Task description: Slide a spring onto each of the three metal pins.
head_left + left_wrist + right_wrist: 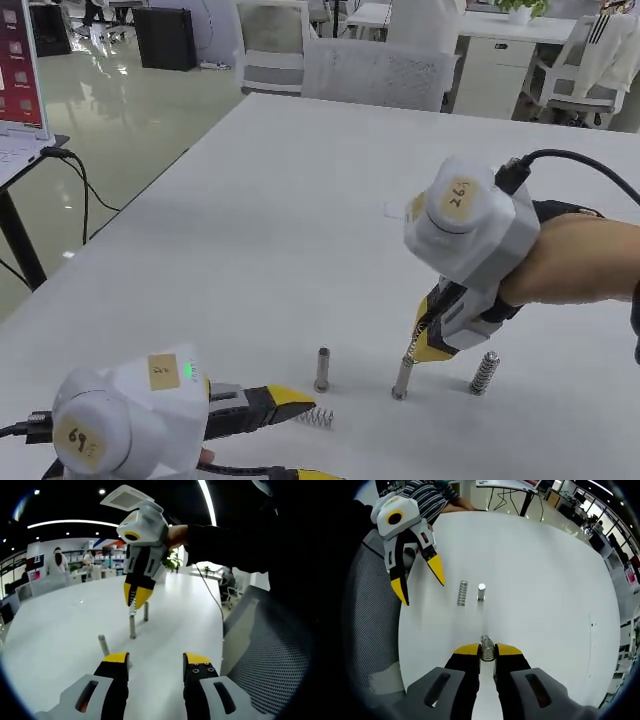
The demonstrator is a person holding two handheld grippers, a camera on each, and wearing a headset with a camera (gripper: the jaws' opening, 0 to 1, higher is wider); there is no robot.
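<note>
A: Where is this?
B: An open-plan office: a white table (250,200) over a glossy pale floor (130,110), with a mesh chair (375,72) at its far edge.
A: And beyond it?
B: White desks (500,30), a black cabinet (165,38), and a laptop (18,80) at left. Strip lights (75,521) and spotlights (102,491) shine from a dark ceiling.

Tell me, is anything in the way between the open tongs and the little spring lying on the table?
Nothing visible is. The left tongs are open, and just bare table lies between them and the loose spring. The bare pin stands right beside the spring, on its far side.
</note>
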